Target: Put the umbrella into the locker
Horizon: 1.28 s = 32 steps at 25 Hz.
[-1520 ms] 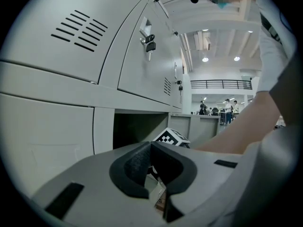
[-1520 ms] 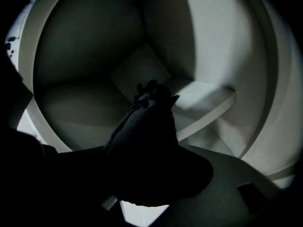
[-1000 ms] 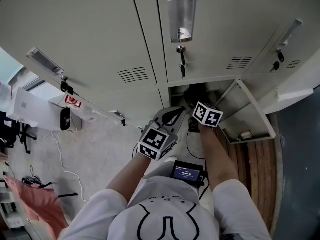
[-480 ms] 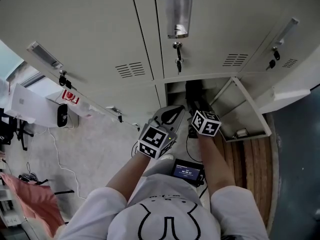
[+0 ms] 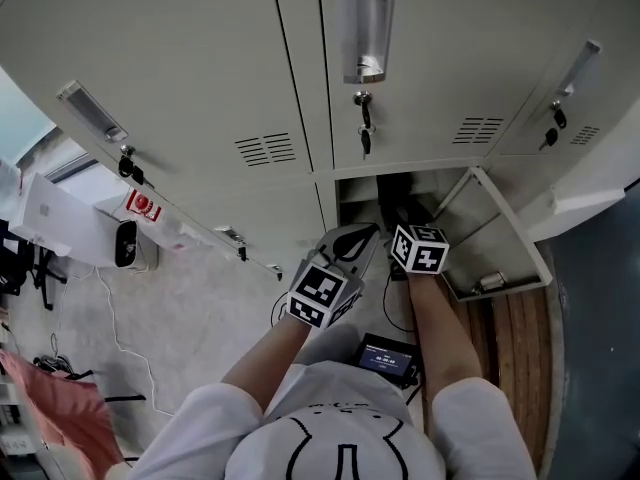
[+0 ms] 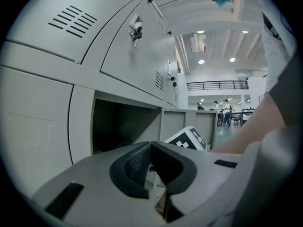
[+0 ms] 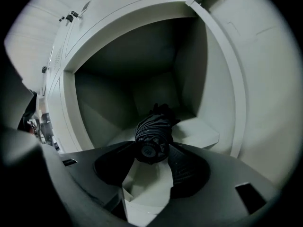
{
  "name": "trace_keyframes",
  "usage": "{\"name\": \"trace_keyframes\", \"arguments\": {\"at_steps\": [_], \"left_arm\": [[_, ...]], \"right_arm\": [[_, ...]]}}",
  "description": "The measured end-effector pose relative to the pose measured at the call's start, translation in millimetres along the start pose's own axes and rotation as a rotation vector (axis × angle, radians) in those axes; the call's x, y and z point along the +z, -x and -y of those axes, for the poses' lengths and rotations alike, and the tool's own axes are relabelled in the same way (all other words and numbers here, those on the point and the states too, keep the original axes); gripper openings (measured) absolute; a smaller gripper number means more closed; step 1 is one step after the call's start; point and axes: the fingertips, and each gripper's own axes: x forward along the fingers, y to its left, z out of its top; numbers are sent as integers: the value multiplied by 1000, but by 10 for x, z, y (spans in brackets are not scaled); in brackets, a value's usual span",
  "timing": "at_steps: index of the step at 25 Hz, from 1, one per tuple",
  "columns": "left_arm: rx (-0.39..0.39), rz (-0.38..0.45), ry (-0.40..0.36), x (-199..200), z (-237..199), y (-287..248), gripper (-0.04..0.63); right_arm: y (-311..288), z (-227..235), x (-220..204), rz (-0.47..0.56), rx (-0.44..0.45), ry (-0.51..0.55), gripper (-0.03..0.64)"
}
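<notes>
A folded black umbrella [image 7: 152, 131] lies inside the open bottom locker [image 7: 142, 60], its round end toward me. My right gripper [image 7: 152, 148] reaches into the locker mouth. Its jaws are closing, the umbrella's end is between their tips, and both pads touch it. In the head view that right gripper [image 5: 397, 211] points into the locker [image 5: 352, 186], with the dark umbrella [image 5: 393, 190] ahead of it. My left gripper [image 5: 364, 234] hangs just outside the opening to the left. Its jaws [image 6: 150, 145] are shut with nothing in them.
The locker's door [image 5: 500, 240] stands swung open to the right. Shut lockers with keys [image 5: 364, 128] fill the wall above. A small device with a lit screen [image 5: 388, 356] lies on the floor by my feet. Cables [image 5: 120, 328] trail at the left.
The right gripper's marker cube has rolled a little at the locker mouth. The left gripper has stayed beside the opening.
</notes>
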Motion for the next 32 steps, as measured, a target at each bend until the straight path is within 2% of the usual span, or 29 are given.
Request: {"name": "trace_keyframes", "arguments": {"at_steps": [3,13,19,32], "left_arm": [[2,13,-15,-74,-38,-64,2],[24,66,-45,-233,-174,-207,2],[24,76,-70,-165,-151,-229,2],[29,25,10,436,192,119,2]], "right_arm": [[-100,10,52,25,8,47,215],[-343,30,133,101,25,105,219],[-332,36,141,77,-7,94,224],[649,-489,652,59,37,74,224]]}}
